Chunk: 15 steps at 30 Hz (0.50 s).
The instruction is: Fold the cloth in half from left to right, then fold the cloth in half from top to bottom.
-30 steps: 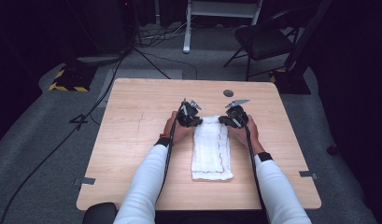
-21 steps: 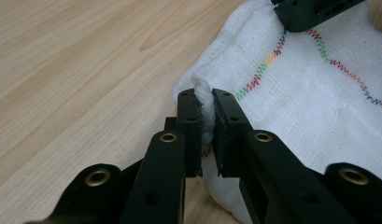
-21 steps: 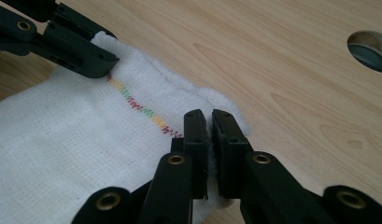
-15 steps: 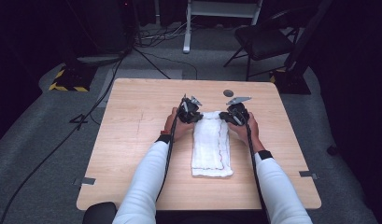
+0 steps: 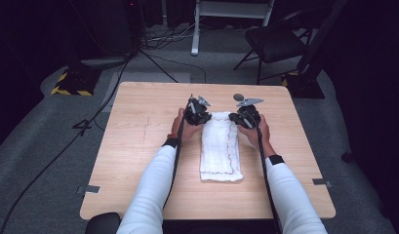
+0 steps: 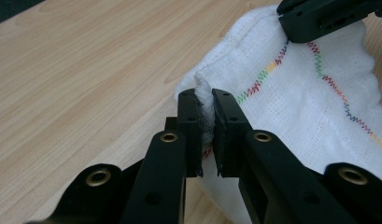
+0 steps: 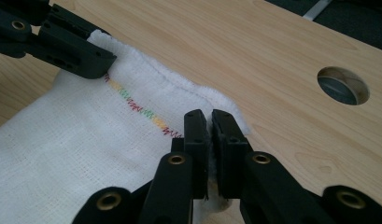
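On the light wooden tabletop lies a folded white woven towel with coloured zigzag stitching. Left gripper and right gripper have their fingers clamped on its two far corners, likely ready to lift and fold it.

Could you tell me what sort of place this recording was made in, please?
Probably a studio or lab set up for recording, not a home. A lone wooden table stands on grey carpet against a dark backdrop, with cables running across the floor, a folding chair behind, and hazard-striped tape.
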Tool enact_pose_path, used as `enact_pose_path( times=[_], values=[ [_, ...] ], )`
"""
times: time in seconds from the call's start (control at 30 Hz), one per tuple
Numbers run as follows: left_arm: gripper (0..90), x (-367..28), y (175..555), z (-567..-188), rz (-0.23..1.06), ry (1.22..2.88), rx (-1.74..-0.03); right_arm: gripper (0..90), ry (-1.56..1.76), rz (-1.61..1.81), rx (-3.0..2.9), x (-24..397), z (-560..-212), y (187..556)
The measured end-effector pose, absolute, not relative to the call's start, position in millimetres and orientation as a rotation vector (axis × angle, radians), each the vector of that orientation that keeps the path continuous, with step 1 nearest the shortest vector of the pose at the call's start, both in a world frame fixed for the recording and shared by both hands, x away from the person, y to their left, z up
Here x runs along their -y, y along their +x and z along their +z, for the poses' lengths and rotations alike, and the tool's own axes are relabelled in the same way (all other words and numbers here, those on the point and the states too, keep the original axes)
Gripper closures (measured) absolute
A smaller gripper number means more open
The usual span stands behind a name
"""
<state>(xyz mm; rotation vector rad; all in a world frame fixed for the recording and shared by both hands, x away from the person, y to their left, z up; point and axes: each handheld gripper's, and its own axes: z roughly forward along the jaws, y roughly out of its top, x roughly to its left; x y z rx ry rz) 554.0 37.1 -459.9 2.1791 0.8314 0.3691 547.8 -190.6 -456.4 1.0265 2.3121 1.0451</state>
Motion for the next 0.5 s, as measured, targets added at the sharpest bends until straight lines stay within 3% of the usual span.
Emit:
enact_pose_path(
  times=[0.5],
  values=[
    [82.6,-35.8,548.5,-443.7,0.391,2.161,-0.784,85.3,0.989,1.066,-2.284,196.9,-439.0,539.1]
  ],
)
